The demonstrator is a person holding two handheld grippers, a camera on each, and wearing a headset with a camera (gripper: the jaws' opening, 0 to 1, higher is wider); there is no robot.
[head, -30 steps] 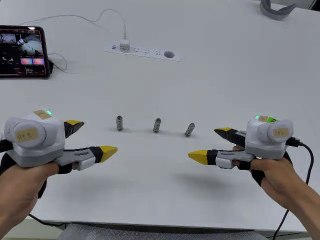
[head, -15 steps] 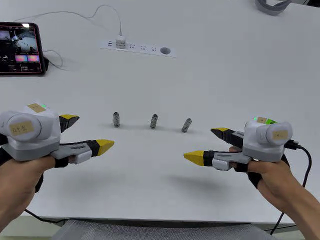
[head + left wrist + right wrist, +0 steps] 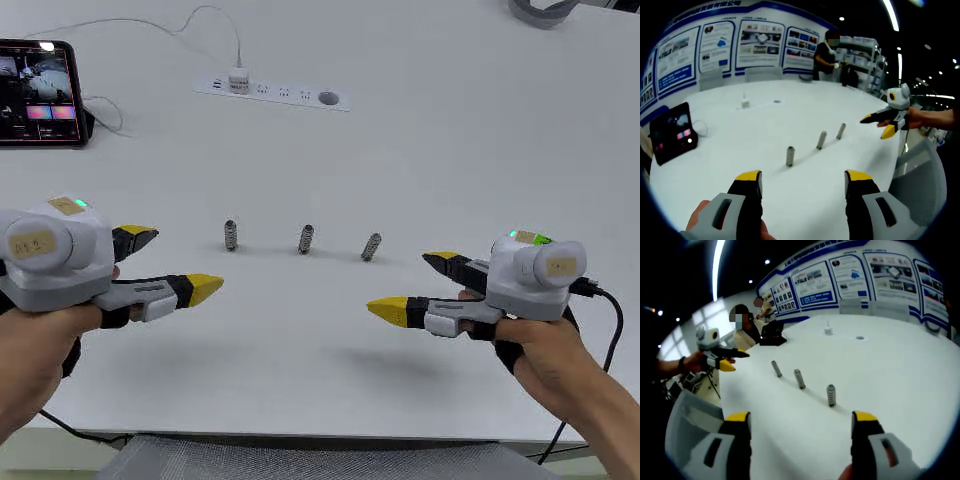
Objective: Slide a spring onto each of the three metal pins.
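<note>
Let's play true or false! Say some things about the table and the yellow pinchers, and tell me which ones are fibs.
1. Three pins stand in a row on the table. True.
2. The left gripper is squeezing a pin. False: its jaws are open and hold nothing.
3. The right gripper is open. True.
4. The tablet has a dark screen. False: its screen is lit.
5. The power strip lies between the pins and the grippers. False: it lies on the far side of the pins.
</note>
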